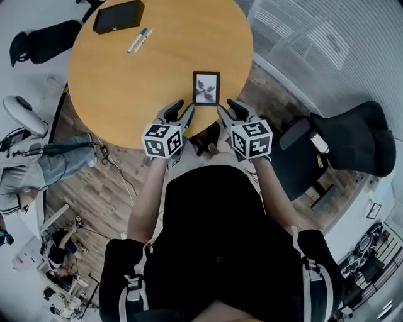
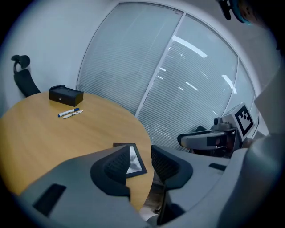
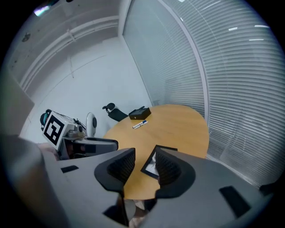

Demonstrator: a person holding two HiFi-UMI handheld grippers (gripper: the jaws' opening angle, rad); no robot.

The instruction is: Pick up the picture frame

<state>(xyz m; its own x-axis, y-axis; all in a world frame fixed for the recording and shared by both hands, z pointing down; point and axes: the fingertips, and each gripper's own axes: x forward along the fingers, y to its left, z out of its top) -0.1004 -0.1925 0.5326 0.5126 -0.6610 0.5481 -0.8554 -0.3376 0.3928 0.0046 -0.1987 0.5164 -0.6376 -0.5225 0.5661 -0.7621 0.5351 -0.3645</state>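
A small black picture frame (image 1: 206, 88) with a grey photo lies flat on the round wooden table (image 1: 126, 82), near its front edge. My left gripper (image 1: 181, 108) sits just in front of the frame's near left corner, open and empty. My right gripper (image 1: 228, 107) stands at the near right corner, open and empty too. In the left gripper view the frame (image 2: 136, 163) shows between the jaws of the gripper (image 2: 141, 156), farther along the table. In the right gripper view the frame (image 3: 149, 166) lies beyond the gap of the gripper (image 3: 144, 164). Neither gripper touches the frame.
A black box (image 1: 118, 16) and two markers (image 1: 140, 39) lie at the table's far side. A black office chair (image 1: 352, 141) stands to the right, another chair (image 1: 44, 41) at the far left. A seated person's legs (image 1: 44, 163) are at the left.
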